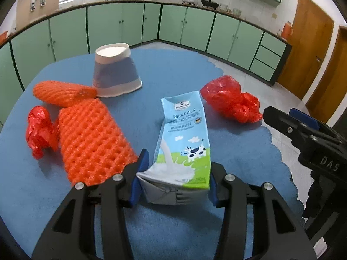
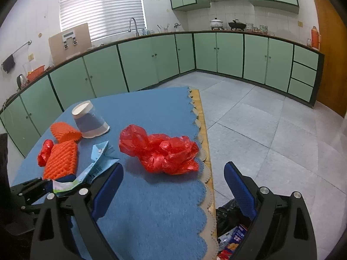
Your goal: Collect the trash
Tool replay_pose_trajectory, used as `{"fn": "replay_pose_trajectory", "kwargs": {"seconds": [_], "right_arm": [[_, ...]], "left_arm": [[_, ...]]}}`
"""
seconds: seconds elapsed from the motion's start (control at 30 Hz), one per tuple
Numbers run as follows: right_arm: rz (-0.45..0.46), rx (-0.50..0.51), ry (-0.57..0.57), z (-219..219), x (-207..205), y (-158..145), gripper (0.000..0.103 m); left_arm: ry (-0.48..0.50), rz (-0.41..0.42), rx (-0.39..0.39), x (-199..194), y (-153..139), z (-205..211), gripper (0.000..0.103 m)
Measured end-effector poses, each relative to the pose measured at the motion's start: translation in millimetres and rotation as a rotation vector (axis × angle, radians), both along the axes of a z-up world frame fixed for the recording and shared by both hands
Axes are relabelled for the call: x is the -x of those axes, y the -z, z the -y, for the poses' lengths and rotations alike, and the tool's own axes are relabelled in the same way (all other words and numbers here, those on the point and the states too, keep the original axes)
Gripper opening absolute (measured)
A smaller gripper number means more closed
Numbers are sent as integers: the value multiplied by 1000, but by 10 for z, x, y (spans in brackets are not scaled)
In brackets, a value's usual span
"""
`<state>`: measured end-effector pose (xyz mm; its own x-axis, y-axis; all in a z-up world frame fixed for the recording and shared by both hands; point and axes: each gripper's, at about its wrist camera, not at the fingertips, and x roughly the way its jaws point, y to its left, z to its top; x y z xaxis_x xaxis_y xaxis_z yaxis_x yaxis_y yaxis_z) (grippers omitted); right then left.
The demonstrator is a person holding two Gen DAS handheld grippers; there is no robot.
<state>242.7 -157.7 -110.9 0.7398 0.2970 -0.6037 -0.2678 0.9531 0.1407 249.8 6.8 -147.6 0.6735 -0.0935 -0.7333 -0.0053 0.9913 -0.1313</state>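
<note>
Even daylight from blinds [image 2: 102,8]; fisheye-bent edges, perhaps slightly soft.

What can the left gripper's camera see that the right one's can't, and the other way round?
Only the left view shows the milk carton's printed front, with the left gripper closed on its base. Only the right view shows the black trash bag on the floor beside the table, holding wrappers, and the right gripper open and empty. Both show the carton, the upturned paper cup, two orange foam nets, two crumpled red plastic bags and the blue mat.
</note>
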Motion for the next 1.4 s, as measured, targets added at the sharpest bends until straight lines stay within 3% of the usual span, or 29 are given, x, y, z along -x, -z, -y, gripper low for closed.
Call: {"fn": "replay_pose_trajectory", "kwargs": {"seconds": [0.13, 0.33, 0.4, 0.5, 0.63, 0.73, 0.9, 1.0, 1.4], "right_arm": [[-16, -1, 8, 22, -78, 31, 92], [-24, 12, 5, 39, -216, 28, 92], [-27, 6, -1, 32, -257, 25, 92], [-29, 4, -16, 0, -305, 29, 92], [-48, 10, -31, -66, -363, 85, 88], [-99, -6, -45, -95, -452, 188, 80], [-160, -50, -98, -106, -503, 280, 45], [-147, -49, -122, -118, -459, 229, 34], [-32, -97, -47, 382, 65, -234, 30]], "left_arm": [[20, -13, -7, -126, -17, 65, 63], [25, -52, -8, -329, 18, 104, 71], [21, -62, -7, -373, 50, 95, 71], [17, -62, -9, -412, 73, 83, 55], [-6, -44, 7, -413, 75, 26, 54], [-17, -32, 17, -378, 70, -30, 54], [-31, -18, 28, -306, 50, -134, 54], [-39, -9, 39, -284, 4, -169, 54], [9, 84, 51, -113, -365, 42, 53]]}}
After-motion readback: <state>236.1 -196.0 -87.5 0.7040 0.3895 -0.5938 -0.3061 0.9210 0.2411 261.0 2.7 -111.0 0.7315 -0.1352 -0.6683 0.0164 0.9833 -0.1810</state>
